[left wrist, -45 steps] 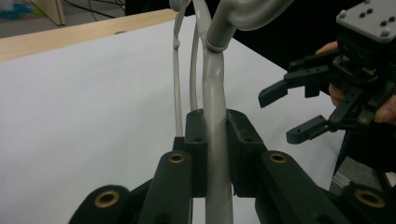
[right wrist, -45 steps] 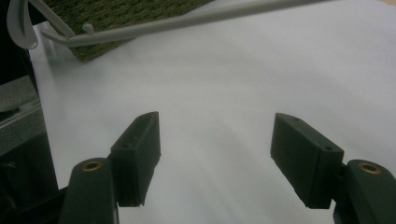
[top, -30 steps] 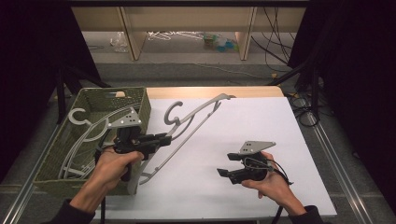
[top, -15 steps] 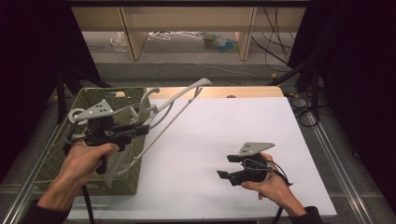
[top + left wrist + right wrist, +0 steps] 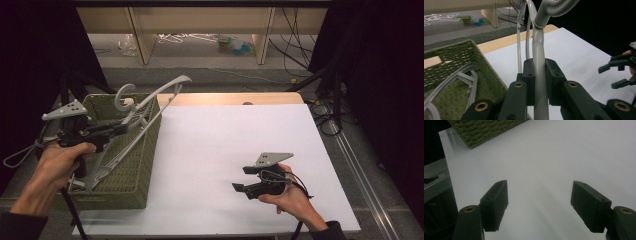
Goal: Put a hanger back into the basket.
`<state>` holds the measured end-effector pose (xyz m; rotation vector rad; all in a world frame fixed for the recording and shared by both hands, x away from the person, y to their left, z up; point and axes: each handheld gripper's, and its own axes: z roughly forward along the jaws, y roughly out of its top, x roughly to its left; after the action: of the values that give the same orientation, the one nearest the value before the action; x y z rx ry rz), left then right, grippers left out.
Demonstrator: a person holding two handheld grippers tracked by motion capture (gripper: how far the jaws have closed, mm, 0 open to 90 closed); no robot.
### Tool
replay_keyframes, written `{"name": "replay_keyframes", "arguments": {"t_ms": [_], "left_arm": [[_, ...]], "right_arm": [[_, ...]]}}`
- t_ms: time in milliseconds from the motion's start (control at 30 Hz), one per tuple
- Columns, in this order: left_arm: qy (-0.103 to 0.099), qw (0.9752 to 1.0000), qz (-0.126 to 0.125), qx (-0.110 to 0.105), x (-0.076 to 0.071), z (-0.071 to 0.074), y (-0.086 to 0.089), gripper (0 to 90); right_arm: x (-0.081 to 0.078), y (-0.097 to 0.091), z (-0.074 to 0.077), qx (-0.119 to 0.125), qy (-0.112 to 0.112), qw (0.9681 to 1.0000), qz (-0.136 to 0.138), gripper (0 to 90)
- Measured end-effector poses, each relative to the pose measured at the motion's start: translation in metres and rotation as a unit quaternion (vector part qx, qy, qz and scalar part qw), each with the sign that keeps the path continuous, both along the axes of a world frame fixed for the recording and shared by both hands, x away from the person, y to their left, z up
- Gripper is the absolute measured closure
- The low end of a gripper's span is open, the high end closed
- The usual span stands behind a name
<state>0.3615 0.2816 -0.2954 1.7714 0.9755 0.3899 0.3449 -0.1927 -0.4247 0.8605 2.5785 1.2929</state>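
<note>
Holding grey hanger (image 5: 150,102) above green basket (image 5: 145,165) of hangers (image 5: 454,82)

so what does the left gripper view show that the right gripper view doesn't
Left gripper view: the left gripper shut on a grey hanger, more hangers lying inside the green basket, and the right gripper farther off. Right gripper view: that right gripper's own jaws up close, standing wide apart with nothing between them. Both: the white table and the basket.
</note>
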Motion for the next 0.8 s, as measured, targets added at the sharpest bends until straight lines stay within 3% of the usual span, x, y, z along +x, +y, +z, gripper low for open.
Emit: {"name": "replay_keyframes", "arguments": {"t_ms": [433,800], "left_arm": [[-0.028,0.9993,0.019,0.014,0.022,-0.014,0.044,79.2],[-0.018,0.9987,0.044,0.021,0.029,-0.031,0.074,79.2]], "right_arm": [[0.0,0.001,-0.001,-0.006,0.005,1.0,0.006,30.9],[0.0,0.001,-0.001,-0.007,0.007,0.9999,0.006,30.9]]}}
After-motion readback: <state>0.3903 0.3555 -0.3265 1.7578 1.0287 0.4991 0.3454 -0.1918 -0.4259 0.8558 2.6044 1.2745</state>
